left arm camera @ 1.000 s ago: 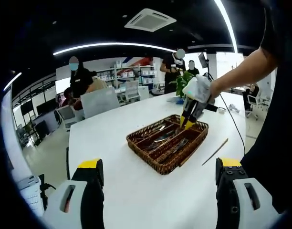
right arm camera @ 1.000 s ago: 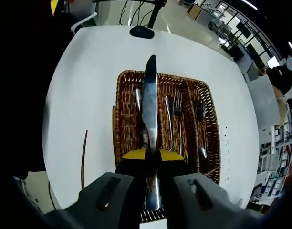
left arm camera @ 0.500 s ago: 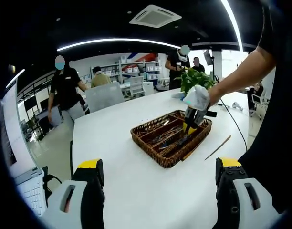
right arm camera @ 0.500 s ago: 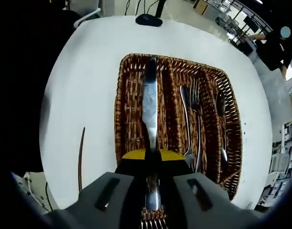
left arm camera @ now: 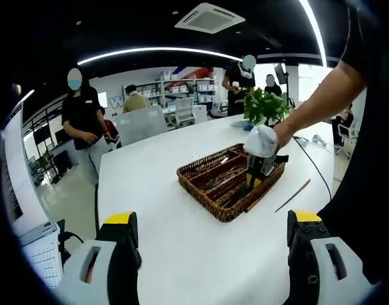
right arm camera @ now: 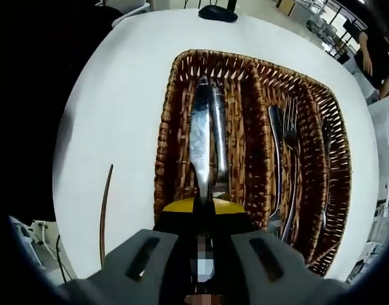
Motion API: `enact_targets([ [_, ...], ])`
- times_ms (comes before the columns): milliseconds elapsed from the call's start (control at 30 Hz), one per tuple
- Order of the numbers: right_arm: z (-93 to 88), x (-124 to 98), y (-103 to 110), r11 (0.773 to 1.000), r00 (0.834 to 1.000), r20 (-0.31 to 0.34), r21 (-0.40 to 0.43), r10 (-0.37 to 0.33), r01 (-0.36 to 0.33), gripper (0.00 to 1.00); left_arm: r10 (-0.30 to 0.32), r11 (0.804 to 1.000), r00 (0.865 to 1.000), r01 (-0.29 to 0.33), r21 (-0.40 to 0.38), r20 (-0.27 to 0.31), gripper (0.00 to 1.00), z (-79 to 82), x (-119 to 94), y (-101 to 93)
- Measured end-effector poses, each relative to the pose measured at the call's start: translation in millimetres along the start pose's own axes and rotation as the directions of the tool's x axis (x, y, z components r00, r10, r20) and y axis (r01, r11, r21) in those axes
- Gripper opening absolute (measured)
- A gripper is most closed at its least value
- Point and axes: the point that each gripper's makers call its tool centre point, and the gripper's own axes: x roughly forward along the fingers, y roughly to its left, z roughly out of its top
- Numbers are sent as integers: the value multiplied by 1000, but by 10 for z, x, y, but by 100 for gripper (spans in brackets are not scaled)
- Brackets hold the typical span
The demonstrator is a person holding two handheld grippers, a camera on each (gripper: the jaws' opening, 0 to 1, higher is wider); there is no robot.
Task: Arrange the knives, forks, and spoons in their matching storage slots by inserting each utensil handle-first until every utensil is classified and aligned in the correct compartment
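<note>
My right gripper (right arm camera: 204,204) is shut on a table knife (right arm camera: 199,136), blade pointing away, held low over the left slot of a brown wicker cutlery basket (right arm camera: 168,121). Another knife (right arm camera: 218,136) lies in that slot beside the held blade. Forks (right arm camera: 285,165) lie in the middle slot and a spoon (right arm camera: 324,166) in the right one. In the left gripper view the basket (left arm camera: 197,184) stands mid-table with the right gripper (left arm camera: 252,183) dipped into its near end. My left gripper (left arm camera: 210,229) hangs open above the white table, well short of the basket, with nothing between its jaws.
A thin brown stick (left arm camera: 291,195) lies on the white table (left arm camera: 150,190) right of the basket, also the stick (right arm camera: 104,213) left of it in the right gripper view. A potted plant (left arm camera: 264,107) stands at the far end. Several people stand beyond the table. A black mouse (right arm camera: 218,13) lies past the basket.
The right gripper has come down closer to the basket with the knife, which now lies over the left slot next to the other knife. A person at the left has walked nearer.
</note>
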Motion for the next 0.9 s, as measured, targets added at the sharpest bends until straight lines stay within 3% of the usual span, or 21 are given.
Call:
enact_targets([
  [133, -17, 12, -28, 999, 1000, -11, 54, -3, 3, 5, 5, 1000, 1000, -5, -6, -2, 99, -2, 12, 19],
  [300, -23, -1, -2, 998, 1000, -18, 56, -26, 27, 6, 0, 1000, 1000, 0, -5, 0, 99, 26, 50, 21],
  [367, -32, -13, 3, 993, 1000, -13, 120, -3, 5, 6, -5, 1000, 1000, 5, -2, 1, 99, 41, 68, 14],
  [500, 13, -15, -15, 999, 999, 16, -7, -34, 34, 8, -16, 1000, 1000, 16, 7, 6, 99, 77, 87, 2],
  [567, -5, -48, 6, 999, 999, 12, 15, -49, 48, 10, -18, 1000, 1000, 18, 7, 10, 99, 95, 90, -5],
  [767, 131, -298, -124, 989, 988, 108, 110, -112, 100, 30, -32, 999, 999, 32, 16, 12, 99, 109, 94, -19],
  [833, 205, -415, -129, 986, 979, 165, 135, -121, 99, 34, -39, 999, 999, 39, 19, 17, 99, 126, 102, -28],
  [900, 238, -568, -213, 975, 962, 201, 163, -183, 151, 45, -46, 999, 999, 46, 21, 27, 99, 162, 119, -43],
])
